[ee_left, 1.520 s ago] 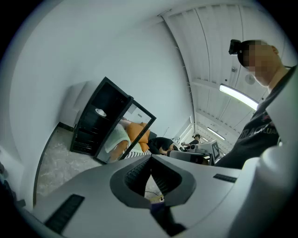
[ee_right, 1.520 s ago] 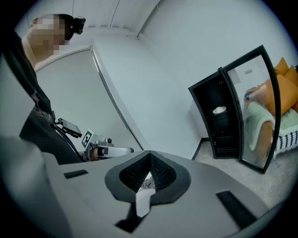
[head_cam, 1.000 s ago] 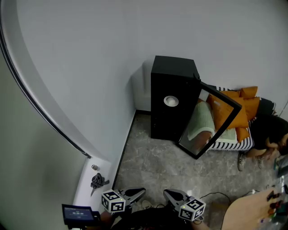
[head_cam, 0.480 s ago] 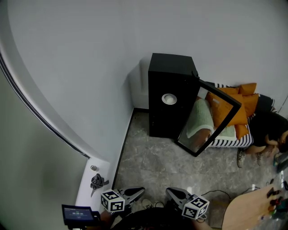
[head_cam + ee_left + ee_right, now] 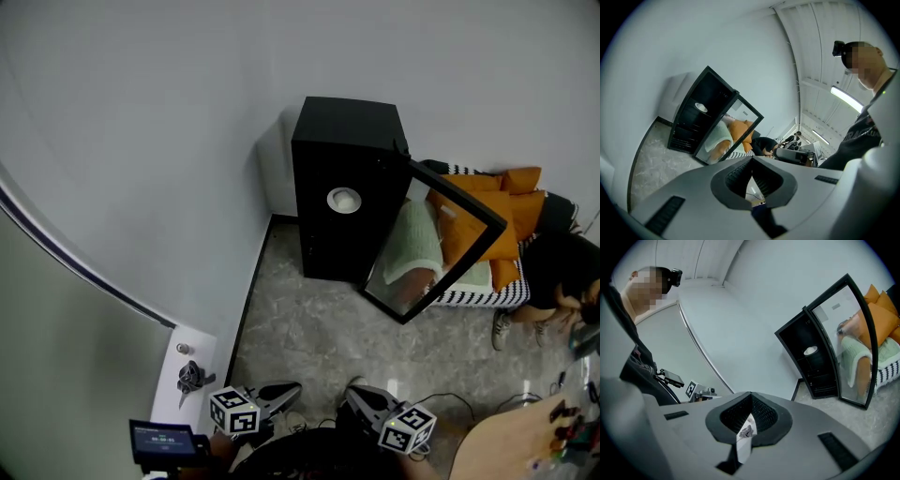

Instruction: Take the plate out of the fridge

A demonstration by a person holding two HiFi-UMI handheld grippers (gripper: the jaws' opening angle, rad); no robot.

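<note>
Left tool point(image 5: 291, 387) and right tool point(image 5: 354, 394), closed, face plate point(image 5: 344, 199) inside open fridge point(image 5: 347, 131).

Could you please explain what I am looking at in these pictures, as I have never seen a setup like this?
No robot here: a person holds a two-jawed tool in each hand. The head view comes from a camera on the person's head, looking down; the left tool and right tool show at its bottom edge. The other two pictures come from cameras riding on each tool, looking along its jaws. Both tools are closed and hold nothing. On the grey floor stands a black fridge with its glass door open; a white plate sits on a shelf inside.
</note>
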